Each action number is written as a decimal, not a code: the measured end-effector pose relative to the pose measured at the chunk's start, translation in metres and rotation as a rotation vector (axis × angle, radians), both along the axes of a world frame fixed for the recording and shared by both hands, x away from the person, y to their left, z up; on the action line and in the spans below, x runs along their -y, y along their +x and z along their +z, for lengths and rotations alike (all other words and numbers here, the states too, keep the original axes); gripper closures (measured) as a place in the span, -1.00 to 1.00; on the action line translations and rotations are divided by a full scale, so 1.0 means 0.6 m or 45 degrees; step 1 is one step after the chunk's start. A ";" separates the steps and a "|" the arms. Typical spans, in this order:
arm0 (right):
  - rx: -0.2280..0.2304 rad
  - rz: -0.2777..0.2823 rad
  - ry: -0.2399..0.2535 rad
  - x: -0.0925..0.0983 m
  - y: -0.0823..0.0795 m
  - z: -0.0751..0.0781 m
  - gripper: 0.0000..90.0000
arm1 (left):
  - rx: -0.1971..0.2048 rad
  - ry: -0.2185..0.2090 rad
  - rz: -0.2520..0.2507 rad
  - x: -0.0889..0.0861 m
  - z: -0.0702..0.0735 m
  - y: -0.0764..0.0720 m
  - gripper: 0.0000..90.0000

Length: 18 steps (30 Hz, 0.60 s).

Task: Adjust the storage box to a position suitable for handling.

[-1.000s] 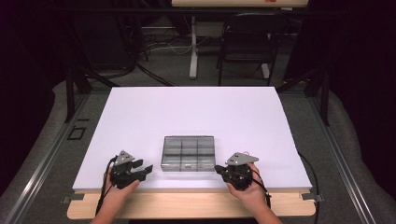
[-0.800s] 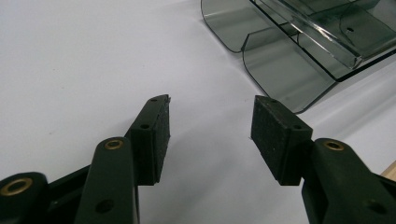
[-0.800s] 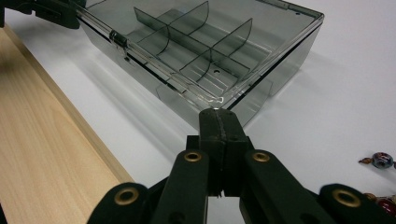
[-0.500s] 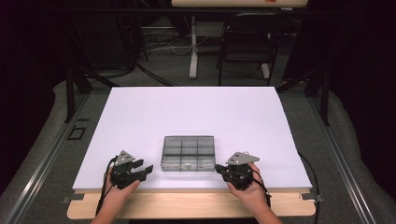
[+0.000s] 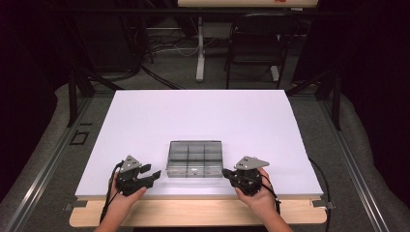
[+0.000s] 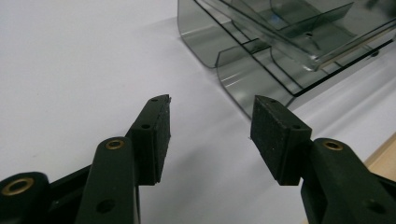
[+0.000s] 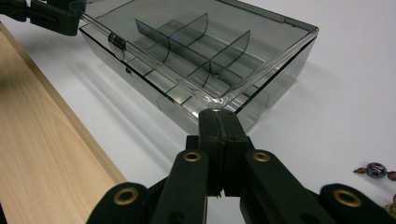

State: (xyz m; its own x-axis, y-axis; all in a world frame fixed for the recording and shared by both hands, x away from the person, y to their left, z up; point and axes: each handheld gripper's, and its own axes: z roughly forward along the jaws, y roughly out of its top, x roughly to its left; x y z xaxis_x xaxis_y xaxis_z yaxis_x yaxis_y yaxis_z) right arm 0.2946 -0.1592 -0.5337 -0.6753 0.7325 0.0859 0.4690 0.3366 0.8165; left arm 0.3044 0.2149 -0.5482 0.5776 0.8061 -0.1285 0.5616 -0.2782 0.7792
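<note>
The left gripper (image 5: 155, 175) stood wide open and empty at the 9 o'clock side of the compartment box (image 5: 195, 158); the right gripper (image 5: 224, 172), fully closed, touched the box's 3 o'clock corner; the compartments appeared empty

White table (image 5: 193, 116), wooden edge strip (image 5: 193, 215), dark chair (image 5: 256, 48) beyond, beads (image 7: 376, 170).

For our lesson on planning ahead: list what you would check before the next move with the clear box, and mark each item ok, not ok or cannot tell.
1. Box flat on the table: ok.
2. Left gripper open, nothing between the jaws: ok.
3. Right gripper shut, tips at the box's near corner: ok.
4. Lid latched: cannot tell.
5. Box compartments empty: ok.
6. Beads lying apart from the box: ok.
</note>
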 end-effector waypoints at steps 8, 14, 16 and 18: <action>0.001 -0.003 0.009 0.001 0.001 0.004 1.00 | 0.016 -0.021 -0.055 0.017 0.014 -0.006 0.15; 0.006 -0.004 0.005 0.002 0.003 0.006 1.00 | 0.040 -0.012 -0.066 0.026 0.020 -0.007 0.30; 0.006 -0.007 0.015 0.002 0.003 0.006 1.00 | 0.045 -0.004 -0.077 0.029 0.022 -0.007 0.37; 0.006 -0.009 0.020 0.002 0.004 0.007 1.00 | 0.049 0.004 -0.102 0.034 0.024 -0.006 0.48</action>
State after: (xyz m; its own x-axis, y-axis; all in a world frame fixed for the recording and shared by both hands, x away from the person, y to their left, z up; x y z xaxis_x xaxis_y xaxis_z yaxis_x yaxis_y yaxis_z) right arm 0.2967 -0.1606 -0.5297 -0.6703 0.7360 0.0943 0.4674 0.3201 0.8241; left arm 0.3009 0.1944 -0.5340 0.6450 0.7574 -0.1021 0.5067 -0.3238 0.7990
